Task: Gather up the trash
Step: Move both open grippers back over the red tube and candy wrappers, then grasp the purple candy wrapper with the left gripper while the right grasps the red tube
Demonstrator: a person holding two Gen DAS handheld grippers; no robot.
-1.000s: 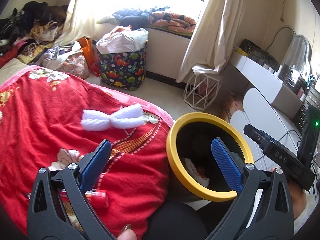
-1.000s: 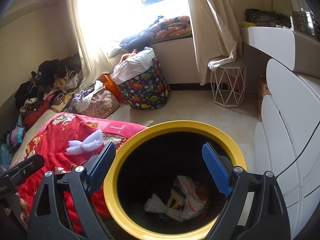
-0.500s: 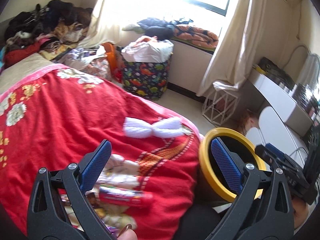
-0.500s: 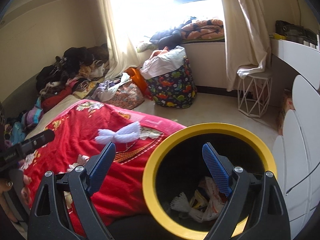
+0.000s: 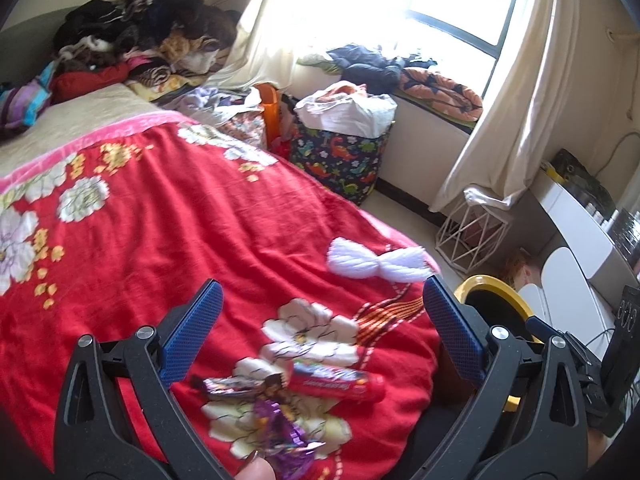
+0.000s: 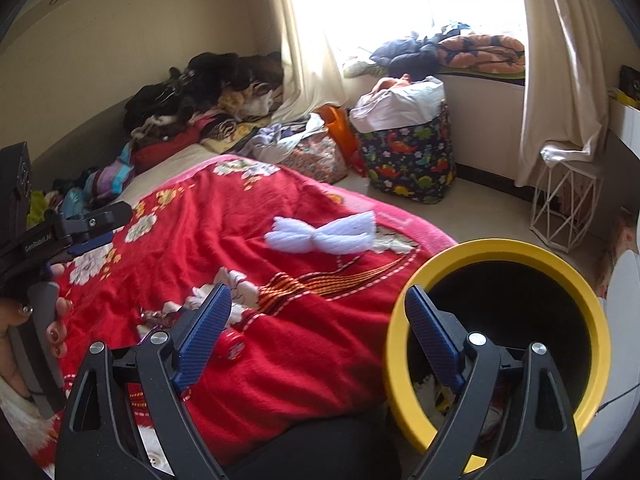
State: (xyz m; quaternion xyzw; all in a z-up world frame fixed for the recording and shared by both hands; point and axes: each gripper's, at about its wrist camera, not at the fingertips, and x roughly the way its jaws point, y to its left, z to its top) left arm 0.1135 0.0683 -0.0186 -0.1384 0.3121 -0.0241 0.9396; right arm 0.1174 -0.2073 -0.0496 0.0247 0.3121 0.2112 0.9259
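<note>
Three pieces of trash lie on the red blanket (image 5: 168, 216) between the spread fingers of the left gripper (image 5: 320, 332): a red tube (image 5: 334, 380), a dark wrapper (image 5: 236, 385) just beside it, and a purple wrapper (image 5: 286, 436) nearest the camera. The white tassel (image 5: 376, 264) lies farther out, beyond the fingertips. Both grippers are released and hold nothing; the right gripper (image 6: 318, 330) hangs with its right finger over the yellow-rimmed bin (image 6: 496, 254), which already holds some trash.

The three pieces sit close together, so a closing grip could catch two at once, or pinch the soft blanket and drag it. The round tube may roll away from a finger that touches it first, and the crinkled foil could slip out of a shallow pinch.

Beyond the bed stand a dinosaur-print bag (image 5: 340, 160), a wire stool (image 5: 472, 236) and heaped clothes (image 5: 140, 36); none of these blocks the way from trash to bin.
</note>
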